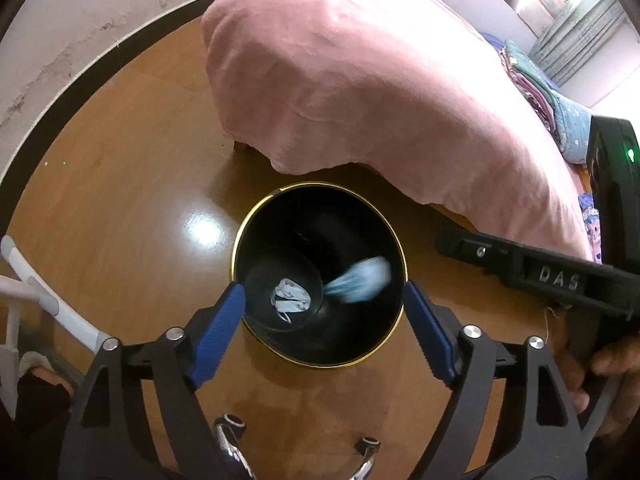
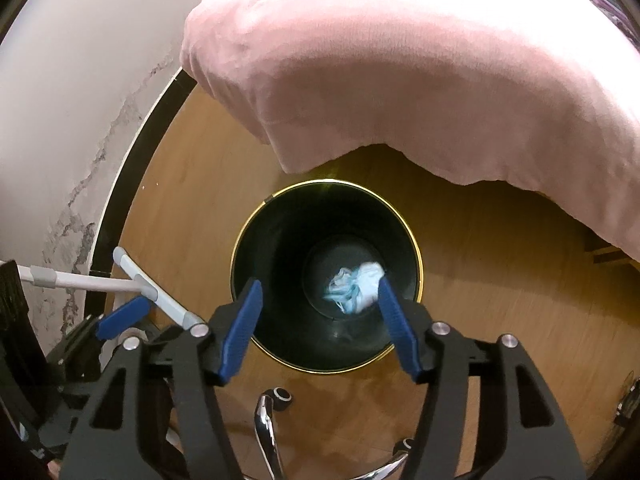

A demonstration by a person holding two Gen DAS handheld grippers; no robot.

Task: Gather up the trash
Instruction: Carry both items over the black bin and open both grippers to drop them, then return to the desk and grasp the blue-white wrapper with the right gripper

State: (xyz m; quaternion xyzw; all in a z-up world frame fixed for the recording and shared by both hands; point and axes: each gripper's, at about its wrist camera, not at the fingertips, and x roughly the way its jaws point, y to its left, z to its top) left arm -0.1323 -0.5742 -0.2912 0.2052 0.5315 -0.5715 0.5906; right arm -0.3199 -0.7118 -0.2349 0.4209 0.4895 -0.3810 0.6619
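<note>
Trash [image 1: 291, 299] lies in the bin [image 1: 360, 354], one piece [image 1: 360, 280] motion-blurred; both tools [image 1: 324, 316] [image 2: 318, 312] gape empty

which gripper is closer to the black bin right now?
Cannot separate them. The left gripper and right gripper both hang open above the black bin, its mouth framed between each one's fingers.

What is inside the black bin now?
The bin holds crumpled white and pale-blue trash at its bottom; the left view shows a second, blurred piece inside it. Anything beneath the trash is hidden.
</note>
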